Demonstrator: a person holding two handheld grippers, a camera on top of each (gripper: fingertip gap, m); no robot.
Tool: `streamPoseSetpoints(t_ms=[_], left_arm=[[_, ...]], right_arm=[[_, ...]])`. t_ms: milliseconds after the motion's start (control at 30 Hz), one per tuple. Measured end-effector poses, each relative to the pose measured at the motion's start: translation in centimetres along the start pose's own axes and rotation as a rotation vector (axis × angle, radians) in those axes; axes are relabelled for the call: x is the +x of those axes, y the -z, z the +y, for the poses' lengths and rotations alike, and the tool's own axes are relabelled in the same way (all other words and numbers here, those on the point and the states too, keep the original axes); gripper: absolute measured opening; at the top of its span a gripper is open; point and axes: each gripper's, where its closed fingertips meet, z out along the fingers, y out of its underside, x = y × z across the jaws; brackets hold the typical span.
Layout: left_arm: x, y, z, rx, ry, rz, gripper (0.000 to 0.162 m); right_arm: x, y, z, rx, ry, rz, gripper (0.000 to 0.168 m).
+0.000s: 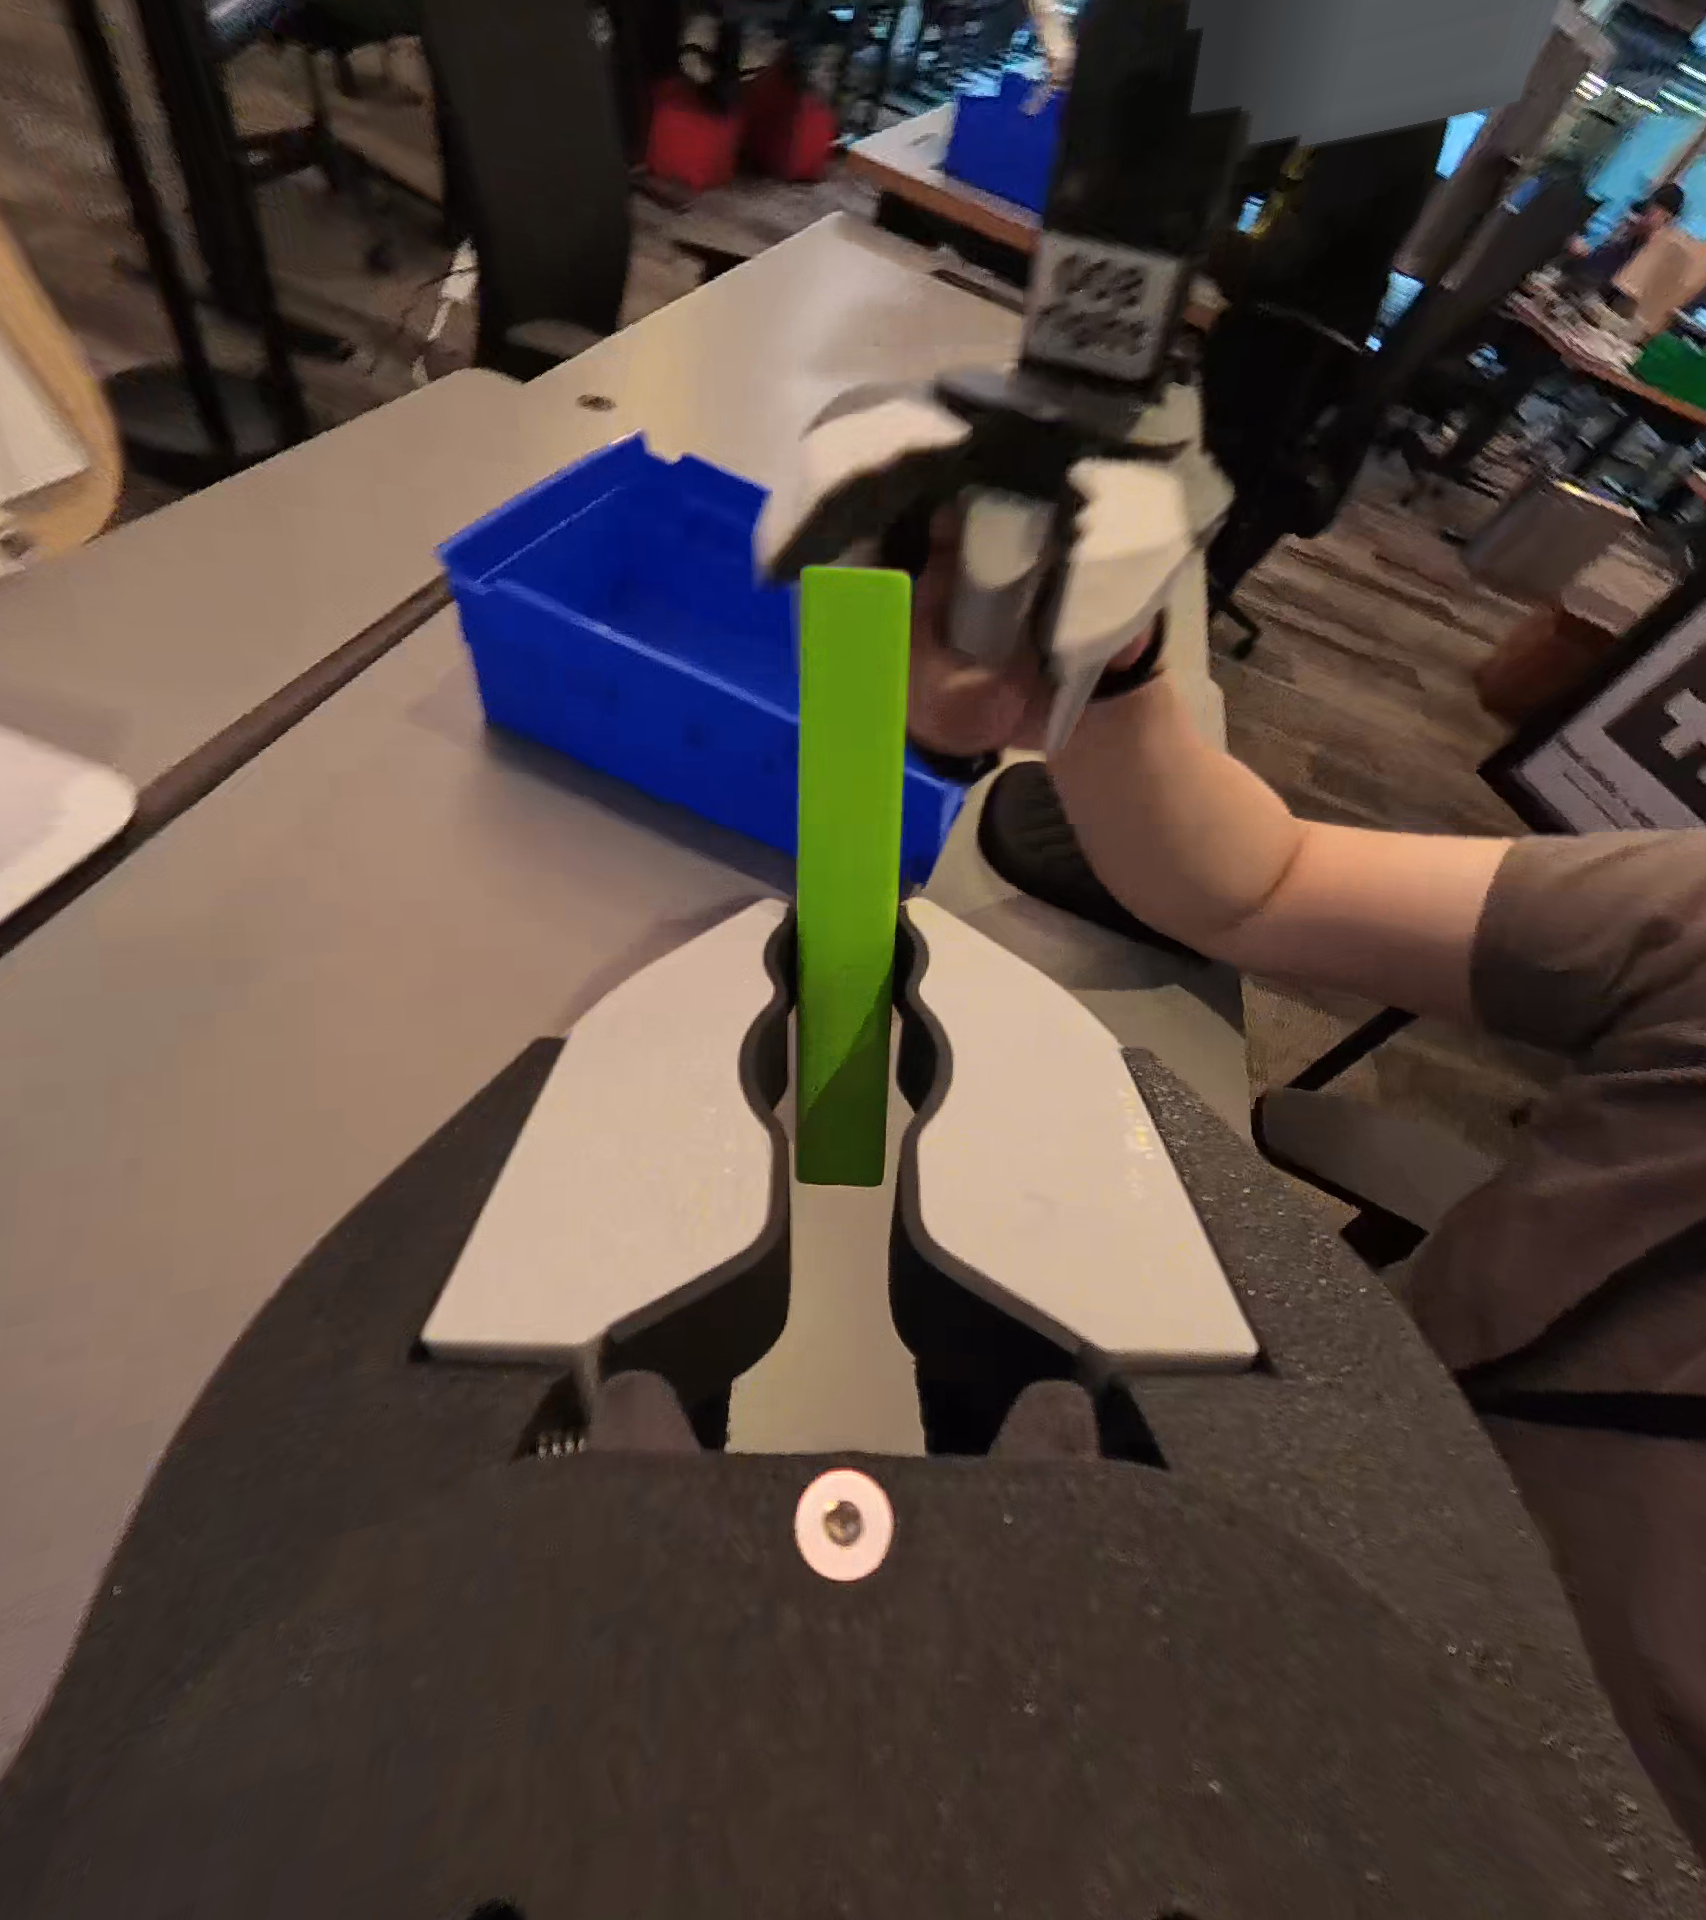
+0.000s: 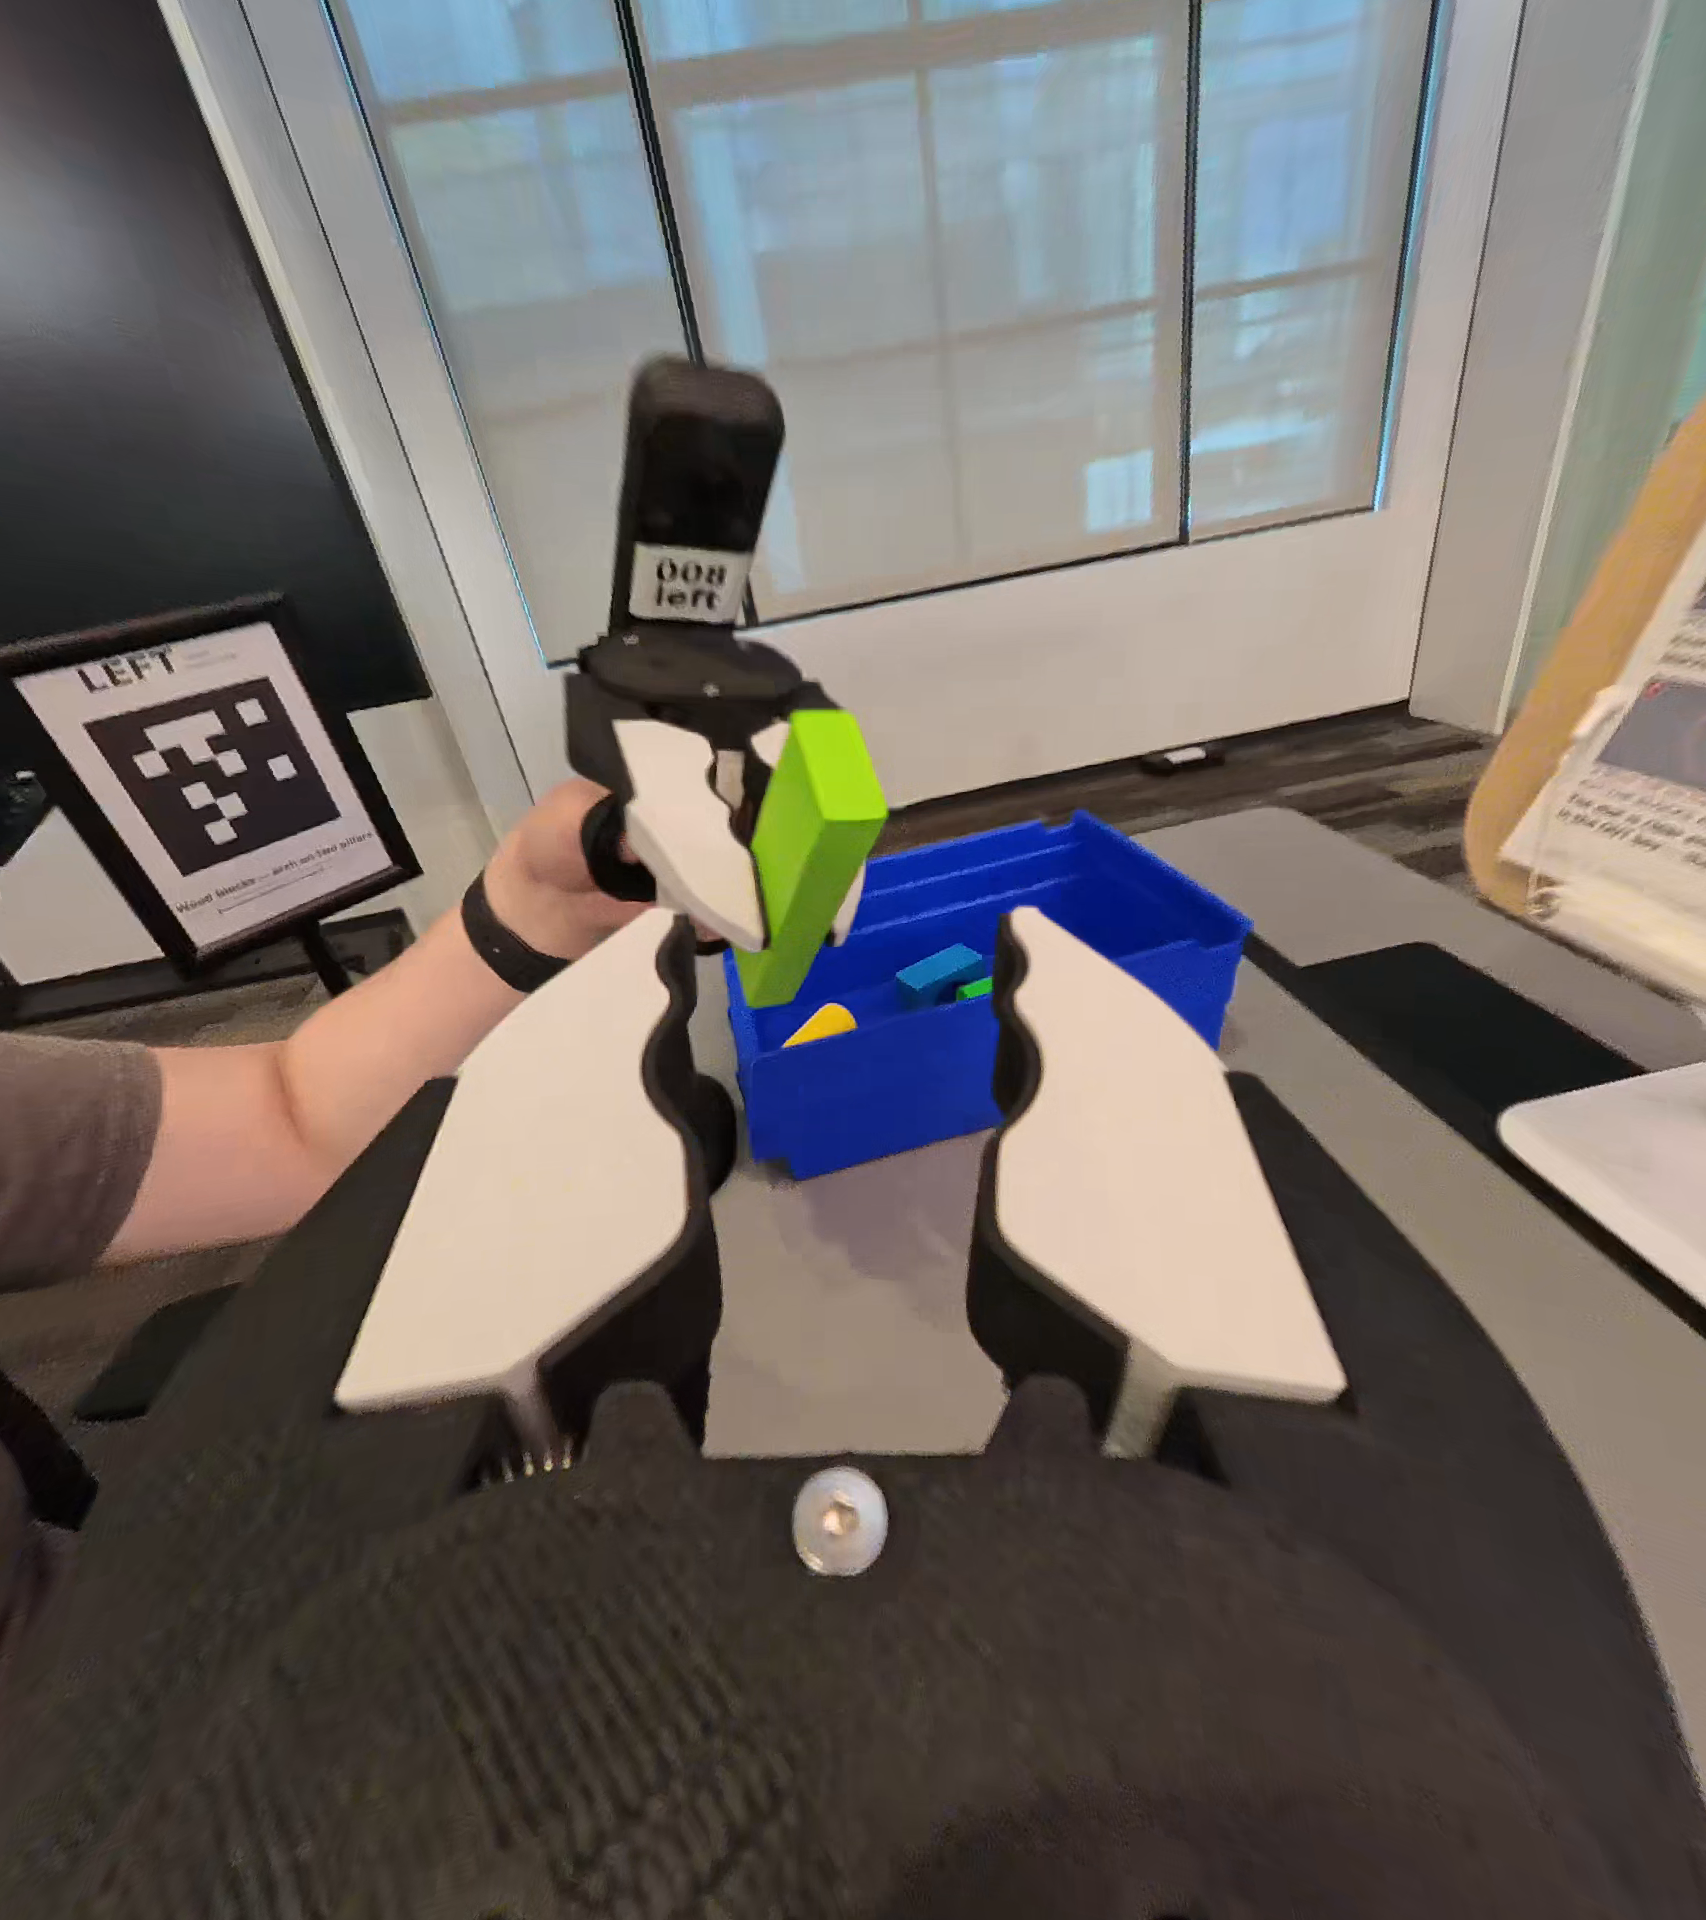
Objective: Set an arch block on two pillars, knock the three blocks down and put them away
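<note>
Left gripper [image 1: 847, 920] clamps 1 long, flat lime-green block [image 1: 851, 831]; right gripper [image 2: 844, 961] gapes empty.

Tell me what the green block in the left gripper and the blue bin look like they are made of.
Green block: probably painted wood, going by the matte, even lime coat and softly rounded edges; no grain shows, so plastic is possible. It sits clamped between the jaws of the left gripper.

Blue bin: moulded plastic, judging by its thin walls, stepped rim and uniform, slightly glossy colour.
</note>
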Motion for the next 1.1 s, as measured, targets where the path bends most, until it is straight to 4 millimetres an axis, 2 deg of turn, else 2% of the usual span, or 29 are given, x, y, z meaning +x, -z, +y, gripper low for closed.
streamPoseSetpoints(t_ms=[67, 133, 167, 233, 267, 333, 367, 433, 567, 667, 767, 833, 933, 1033, 1100], left_arm=[[1.1, -1.6, 0.1, -0.021, -0.052, 0.057, 0.016], [1.0, -2.8, 0.5, -0.049, -0.084, 0.059, 0.016], [0.8, -3.2, 0.8, -0.059, -0.090, 0.056, 0.016], [0.7, -3.4, 1.1, -0.059, -0.087, 0.092, 0.016], [0.4, -3.3, 1.2, -0.057, -0.072, 0.101, 0.018], [-1.9, -2.6, 1.7, -0.090, -0.046, -0.003, 0.029], [-3.4, -1.8, 1.7, -0.092, -0.062, -0.088, 0.037], [-6.6, 0.7, 1.3, -0.068, -0.101, -0.288, 0.043], [-11.5, 7.0, 1.6, -0.048, -0.080, -0.617, 0.046], [-13.7, 11.1, 4.0, -0.133, 0.025, -0.755, 0.051], [-15.6, 14.8, 6.7, -0.224, 0.117, -0.891, 0.049], [-16.4, 16.0, 7.7, -0.251, 0.149, -0.933, 0.047], [-16.7, 16.8, 7.7, -0.234, 0.176, -0.947, 0.041], [-16.4, 16.9, 7.0, -0.175, 0.181, -0.927, 0.038], [-16.0, 16.5, 7.1, -0.167, 0.192, -0.884, 0.038]], right_arm=[[-0.2, -1.2, 0.9, 0.003, -0.002, -0.003, 0.056], [-0.2, -1.7, 1.4, 0.019, -0.009, -0.008, 0.050], [-0.5, -1.7, 1.7, 0.013, -0.008, -0.036, 0.027], [-0.8, -1.8, 2.2, -0.002, -0.035, -0.084, 0.019], [-0.7, -1.7, 2.3, -0.006, -0.047, -0.092, 0.017], [1.0, -1.7, 2.7, -0.004, -0.035, 0.014, 0.017], [2.1, -1.6, 3.1, -0.017, -0.012, 0.082, 0.017], [4.5, -1.8, 5.0, -0.098, 0.015, 0.216, 0.017], [9.2, -3.6, 10.7, -0.302, 0.010, 0.445, 0.017], [11.7, -5.3, 15.1, -0.471, 0.045, 0.572, 0.017], [12.5, -6.8, 17.4, -0.549, 0.045, 0.646, 0.017], [13.5, -6.5, 17.6, -0.576, 0.090, 0.753, 0.017], [14.3, -5.7, 18.1, -0.571, 0.004, 0.861, 0.017], [14.8, -5.4, 18.2, -0.539, -0.081, 0.944, 0.017], [14.6, -6.0, 18.1, -0.504, -0.116, 0.957, 0.017]])
